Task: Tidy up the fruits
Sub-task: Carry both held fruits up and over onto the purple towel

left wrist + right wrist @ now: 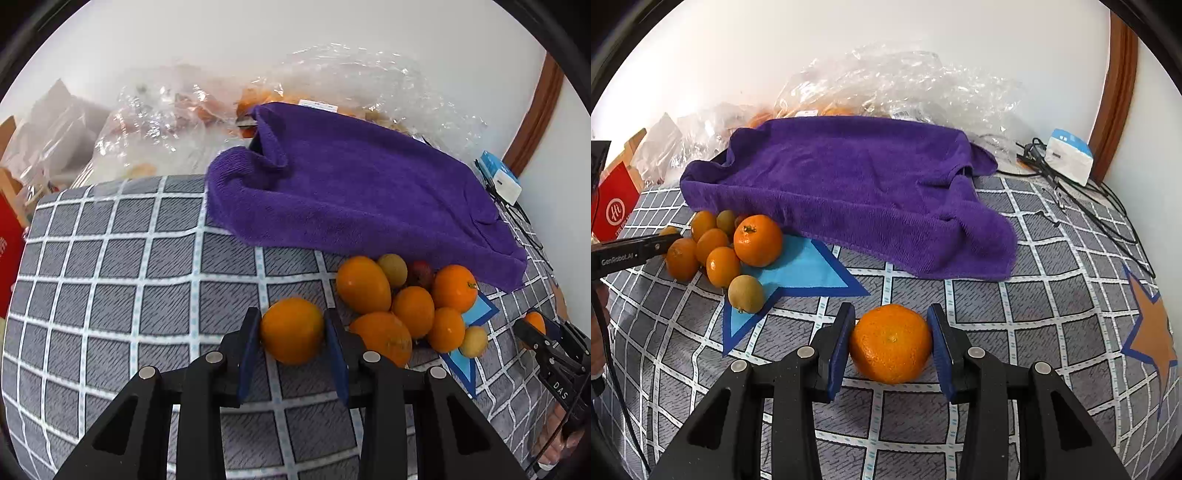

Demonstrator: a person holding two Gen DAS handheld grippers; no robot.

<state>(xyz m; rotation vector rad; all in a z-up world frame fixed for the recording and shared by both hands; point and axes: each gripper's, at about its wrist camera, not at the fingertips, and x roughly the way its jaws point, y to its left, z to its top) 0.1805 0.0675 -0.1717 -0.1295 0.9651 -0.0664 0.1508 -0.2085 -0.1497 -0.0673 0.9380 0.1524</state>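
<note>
Clear plastic bags (pixel 177 122) sit behind the purple towel (pixel 351 184), with orange produce blurred inside; contents not identifiable. Left wrist view: left gripper (pixel 293 332) clenched on a smooth orange fruit (pixel 291 330), both blue pads pressing its sides, just in front of the towel's near edge over the grey checked cloth (pixel 110 277). Right of it, touching the towel's edge, is a fruit pile (pixel 406 306): glossy oranges of mixed size, two small yellow-green ones, one dark red one, partly on a blue star patch (pixel 476 314). Right gripper (pixel 535 328) at the far right edge, small orange fruit seen between its fingers.

Right wrist view: right gripper (pixel 891 343) grasps a round mandarin (pixel 890 343), dimpled peel, stem dimple facing the camera, in front of the towel (pixel 857 188) and right of the blue star (pixel 801 269). Pile (pixel 720 247) lies at the towel's left corner on the star. An orange star patch (pixel 1152 332) is right of the towel. White box (pixel 1067 155) and black cables (pixel 1089 206) are by the towel's far right corner, red carton (pixel 615 206) to its left.
</note>
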